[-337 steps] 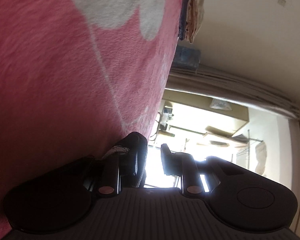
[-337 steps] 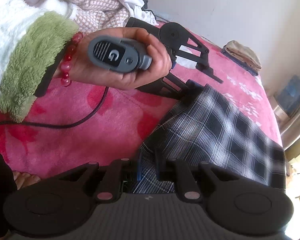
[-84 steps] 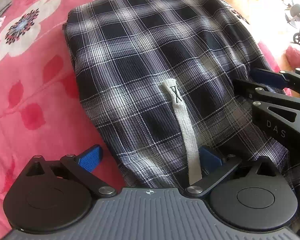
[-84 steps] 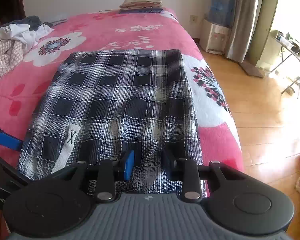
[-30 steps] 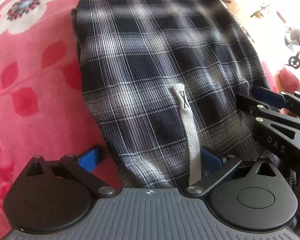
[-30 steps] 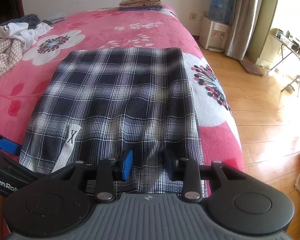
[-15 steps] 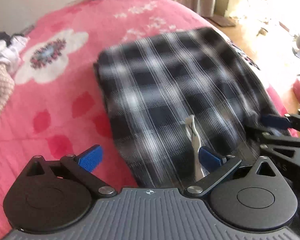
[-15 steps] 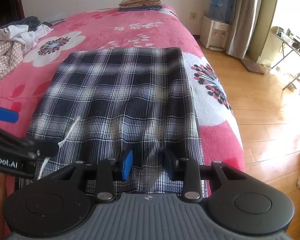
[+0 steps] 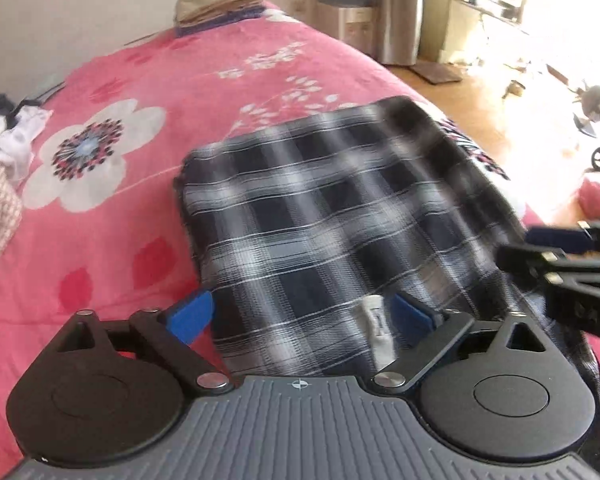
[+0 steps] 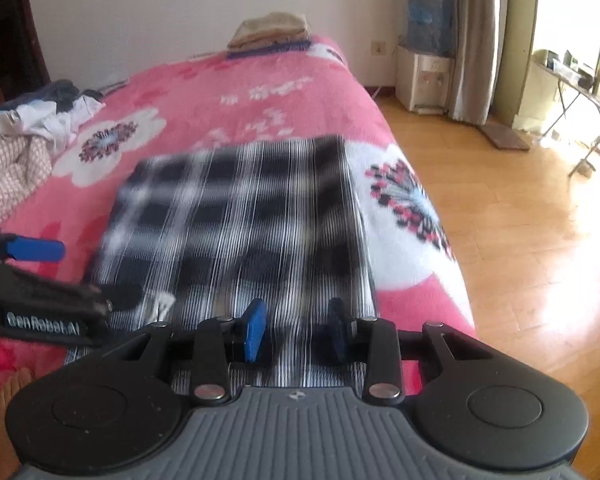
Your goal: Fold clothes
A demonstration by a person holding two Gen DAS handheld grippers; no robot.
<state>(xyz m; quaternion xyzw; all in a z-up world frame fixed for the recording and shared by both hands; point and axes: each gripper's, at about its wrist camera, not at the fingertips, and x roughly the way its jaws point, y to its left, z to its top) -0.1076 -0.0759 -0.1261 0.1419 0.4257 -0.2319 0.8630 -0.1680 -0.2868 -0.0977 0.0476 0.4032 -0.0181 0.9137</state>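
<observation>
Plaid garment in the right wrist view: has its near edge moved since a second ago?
Yes. The plaid garment now covers less of the pink bedspread; its near edge has lifted toward the folded pile at the far end.

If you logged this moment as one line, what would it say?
fold clothes | plaid cloth on pink bed, blurred | left gripper open | right gripper open

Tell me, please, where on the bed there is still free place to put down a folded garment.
Bare blanket lies between the plaid garment and the folded stack at the far end, around the white flower. The left edge is crowded by a loose clothes pile. The near end is taken by both tongs, left and right.
</observation>
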